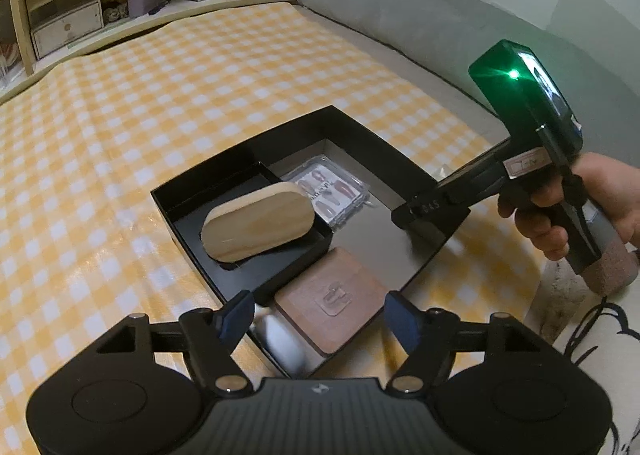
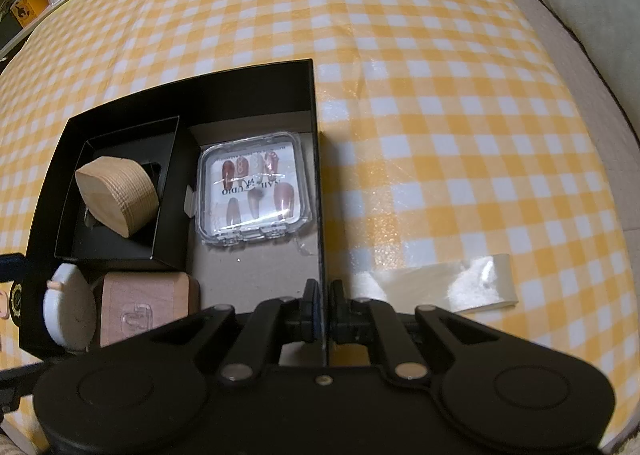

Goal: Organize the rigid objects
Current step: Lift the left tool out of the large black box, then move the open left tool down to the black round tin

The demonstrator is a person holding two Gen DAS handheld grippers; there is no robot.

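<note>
The black box (image 2: 56,159) is sitting open on the yellow checked cloth (image 2: 440,103), and every item below is located relative to it. Inside its far left corner, a smaller black tray (image 2: 164,191) is holding the oval wooden block (image 2: 120,195), which is leaning tilted against the tray wall. Just right of that tray, on the box floor, the clear nail-tip case (image 2: 254,189) is lying flat. Nearer you than the tray, the square wooden coaster (image 2: 140,307) is lying flat, and a white round object (image 2: 68,311) is resting just left of it, against the box's left wall.

You are holding the right gripper (image 2: 324,307) clenched on the box's right wall, with the thin wall standing between the two pads. Your hand (image 1: 576,211) is gripping its handle, which is showing a green light.

You are holding the left gripper (image 1: 320,319) above the near end of the box, over the coaster. Its jaws are standing apart and released, with nothing pressed between them; the coaster is lying below the gap, untouched.

A strip of tape (image 2: 440,287) is lying on the cloth just right of the box.
</note>
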